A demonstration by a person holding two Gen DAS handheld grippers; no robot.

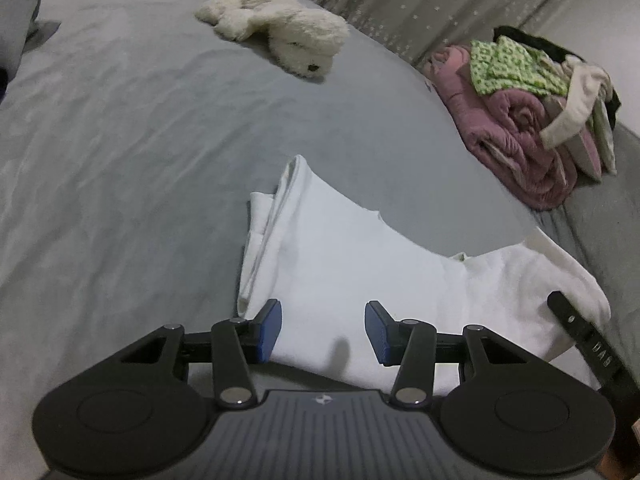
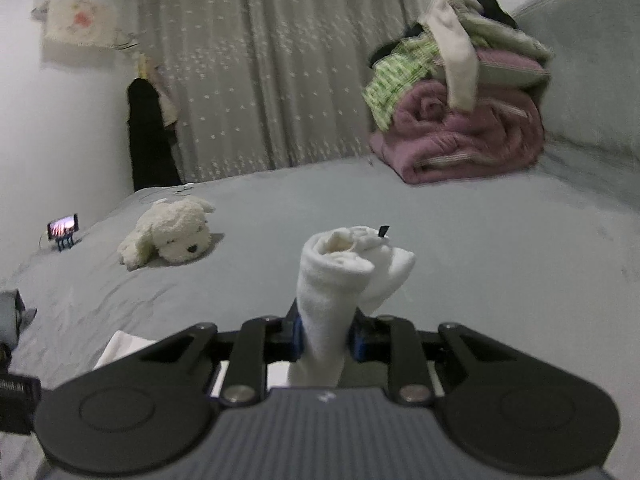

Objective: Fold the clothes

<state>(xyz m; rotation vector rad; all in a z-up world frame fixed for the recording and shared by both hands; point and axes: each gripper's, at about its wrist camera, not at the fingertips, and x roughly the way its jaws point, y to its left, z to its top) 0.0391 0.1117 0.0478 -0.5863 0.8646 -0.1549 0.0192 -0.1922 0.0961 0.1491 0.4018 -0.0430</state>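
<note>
A white garment (image 1: 340, 264) lies partly folded on the grey bed sheet (image 1: 120, 160), one folded edge pointing away from me. My left gripper (image 1: 324, 332) hovers low over its near edge, blue pads (image 1: 270, 332) well apart and pressing on nothing. The garment's right end lifts off the bed toward a black finger (image 1: 580, 340) at the frame's edge. In the right wrist view my right gripper (image 2: 325, 334) is shut on a bunched white fold of the garment (image 2: 340, 272), which sticks up between the pads above the bed. A flat corner of the cloth (image 2: 120, 346) shows lower left.
A cream plush dog (image 1: 280, 28) lies further back on the bed. A pile of clothes on a rolled pink blanket (image 1: 520, 128) sits at the right by the curtain (image 2: 260, 80). A phone on a small stand (image 2: 63, 230) is at the far left, and a grey pillow (image 1: 20, 32) beyond.
</note>
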